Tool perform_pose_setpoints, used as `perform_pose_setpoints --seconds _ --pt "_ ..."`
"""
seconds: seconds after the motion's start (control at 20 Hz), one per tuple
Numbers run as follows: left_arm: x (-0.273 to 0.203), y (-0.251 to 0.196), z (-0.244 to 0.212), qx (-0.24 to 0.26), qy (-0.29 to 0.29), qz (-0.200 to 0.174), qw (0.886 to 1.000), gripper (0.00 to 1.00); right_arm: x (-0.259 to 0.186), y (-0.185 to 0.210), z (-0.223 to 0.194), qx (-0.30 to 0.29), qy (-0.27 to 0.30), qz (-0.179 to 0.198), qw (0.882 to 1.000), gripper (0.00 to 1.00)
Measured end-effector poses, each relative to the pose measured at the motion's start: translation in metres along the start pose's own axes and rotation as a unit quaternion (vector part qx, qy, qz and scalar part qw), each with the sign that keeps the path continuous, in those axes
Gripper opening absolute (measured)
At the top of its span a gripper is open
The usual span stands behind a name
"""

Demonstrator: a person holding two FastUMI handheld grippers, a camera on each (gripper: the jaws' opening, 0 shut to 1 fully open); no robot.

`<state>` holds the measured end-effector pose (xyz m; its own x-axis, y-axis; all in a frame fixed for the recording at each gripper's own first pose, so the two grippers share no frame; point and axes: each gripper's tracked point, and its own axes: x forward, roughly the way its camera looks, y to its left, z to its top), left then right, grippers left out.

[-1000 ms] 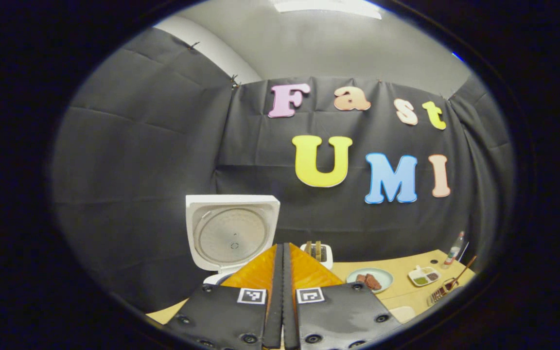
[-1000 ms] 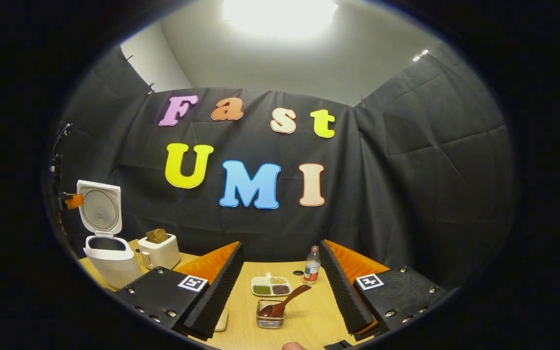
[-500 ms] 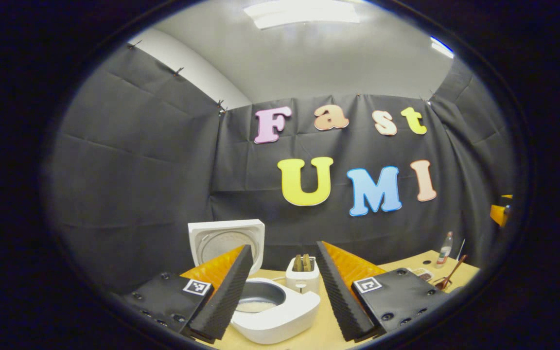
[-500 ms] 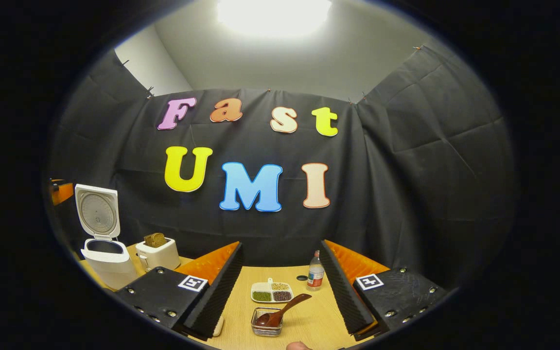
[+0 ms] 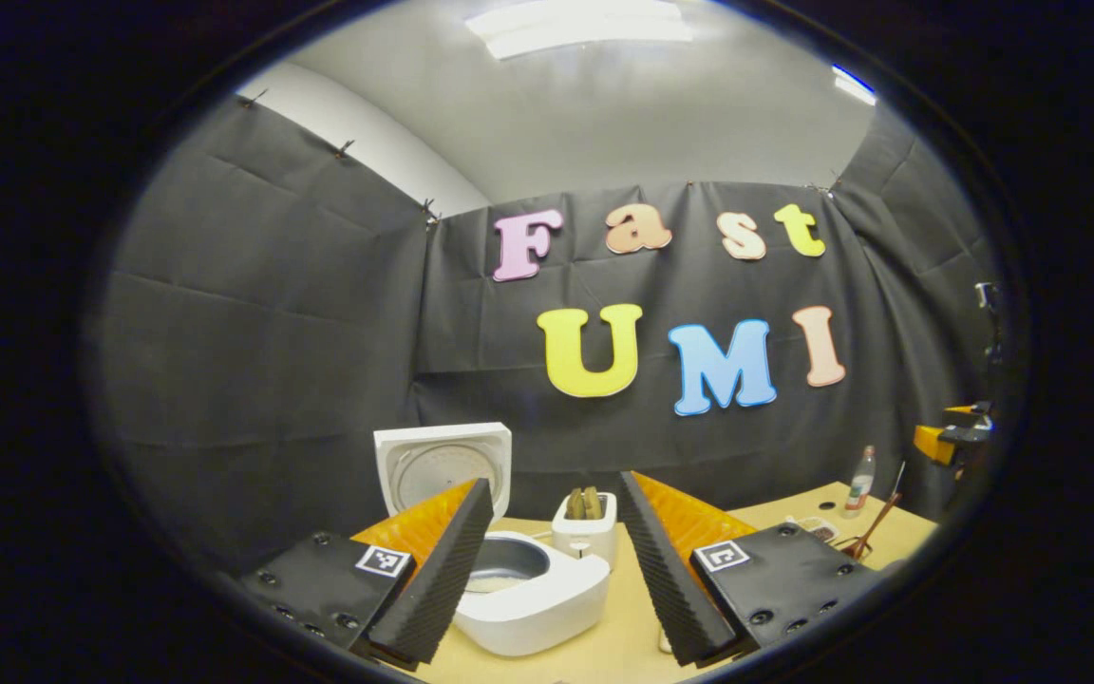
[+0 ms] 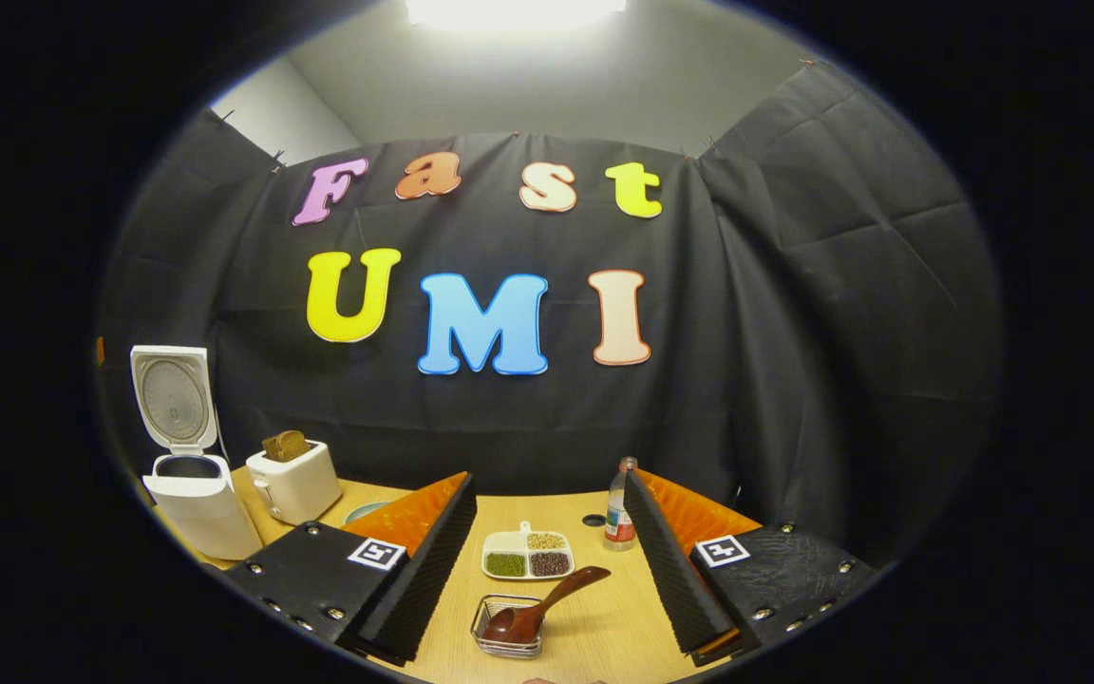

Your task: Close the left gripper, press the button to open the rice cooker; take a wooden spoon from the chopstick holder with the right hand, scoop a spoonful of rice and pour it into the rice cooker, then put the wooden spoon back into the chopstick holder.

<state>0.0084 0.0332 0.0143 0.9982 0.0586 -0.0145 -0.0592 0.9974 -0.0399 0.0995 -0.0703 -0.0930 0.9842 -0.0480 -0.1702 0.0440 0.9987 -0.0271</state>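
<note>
Lid: as the rice cooker (image 6: pixel 188 503) stands with its lid raised, the button step is judged done.
Left gripper (image 5: pixel 547 560): released, fingers spread, nothing held.
Right gripper (image 6: pixel 547 560): released, aimed at the wooden spoon (image 6: pixel 542 608), which leans in the wire chopstick holder (image 6: pixel 507 638).
Risk: the light holder could be tipped if the sloping handle is caught off-centre.
Room: bare table (image 6: pixel 604 627) is seen around the holder; the grain tray (image 6: pixel 526 557) and bottle (image 6: pixel 618 518) lie just behind.

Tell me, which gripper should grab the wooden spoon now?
The right gripper, probably. Its fingers are open, and the spoon sits in the wire holder just ahead between them. The left gripper is over by the open rice cooker, far from the spoon.
</note>
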Motion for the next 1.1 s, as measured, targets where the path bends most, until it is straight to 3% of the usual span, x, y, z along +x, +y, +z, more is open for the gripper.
perform_pose_setpoints --seconds 0.1,0.3,0.65,0.85,0.9,0.95,1.1 --pt "-0.006 0.002 0.000 -0.002 0.006 0.007 1.000 0.96 0.010 -0.001 -0.013 0.002 0.016 0.003 1.000 0.95" --pt "-0.015 0.011 0.003 0.004 0.008 0.027 1.000 0.89 0.029 -0.007 -0.043 0.009 0.050 -0.003 0.999 0.95" --pt "-0.028 0.020 0.002 0.024 0.019 0.054 0.998 0.89 0.054 -0.018 -0.105 0.062 0.122 -0.011 0.991 0.95" --pt "-0.033 0.022 0.001 0.030 0.021 0.064 0.997 0.89 0.064 -0.023 -0.139 0.098 0.166 -0.016 0.981 0.96" --pt "-0.034 0.022 0.001 0.031 0.022 0.066 0.997 0.96 0.065 -0.023 -0.148 0.108 0.177 -0.016 0.978 0.96" --pt "-0.036 0.022 0.001 0.032 0.023 0.068 0.997 0.89 0.066 -0.022 -0.156 0.119 0.190 -0.014 0.974 0.96" --pt "-0.037 0.025 -0.001 0.035 0.028 0.074 0.996 0.94 0.066 -0.011 -0.173 0.156 0.226 0.007 0.961 0.94"
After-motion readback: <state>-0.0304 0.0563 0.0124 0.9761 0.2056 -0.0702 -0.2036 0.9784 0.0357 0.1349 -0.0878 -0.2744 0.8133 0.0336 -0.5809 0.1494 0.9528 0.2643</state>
